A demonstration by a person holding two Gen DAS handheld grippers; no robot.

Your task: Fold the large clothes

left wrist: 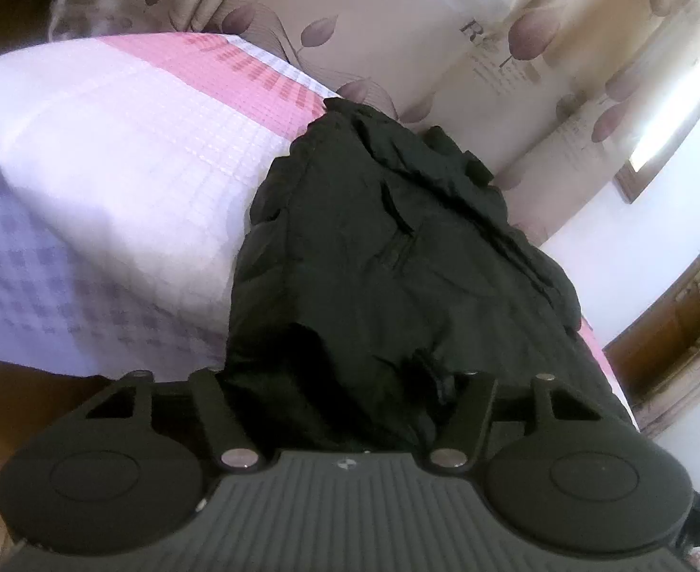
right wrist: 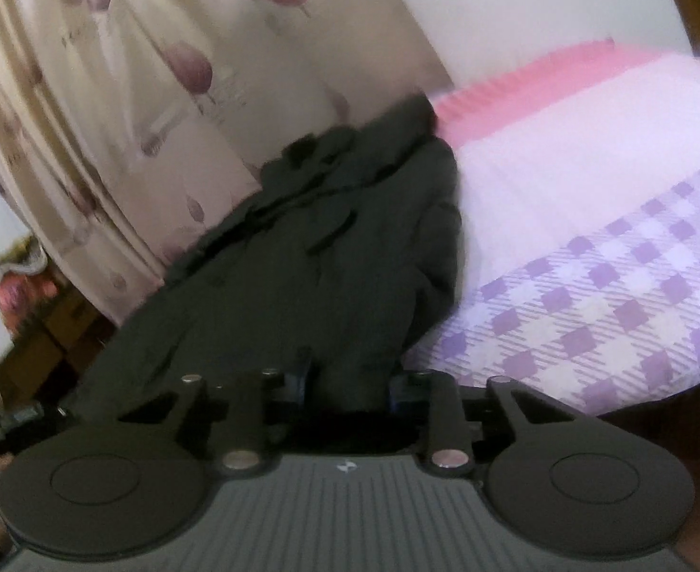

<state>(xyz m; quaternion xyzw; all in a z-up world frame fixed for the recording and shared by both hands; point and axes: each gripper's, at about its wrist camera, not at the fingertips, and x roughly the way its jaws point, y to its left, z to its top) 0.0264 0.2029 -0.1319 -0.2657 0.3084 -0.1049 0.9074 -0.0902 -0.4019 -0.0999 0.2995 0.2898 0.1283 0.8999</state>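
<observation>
Item: one large black garment point(left wrist: 388, 238), a padded jacket by the look of it, crumpled and lying lengthwise on a bed point(left wrist: 111, 152), running from bottom centre to upper centre in both wrist views. Bedding: sheet with a pink band at the far end, a white middle and a lilac check near the front edge; the garment lies along the curtain side of the bed. Left tongs point(left wrist: 340, 381): at bottom centre of the left view, partly closed, near hem of the garment bunched between the fingers; whether the pads press on it cannot be told. Right tongs point(right wrist: 350, 381): at bottom centre of the right view, drawn in narrow, a fold of the garment's near edge pinched between them. Backdrop: cream curtain point(left wrist: 469, 47) with mauve leaf print, white wall, brown wooden furniture at frame edges.
</observation>
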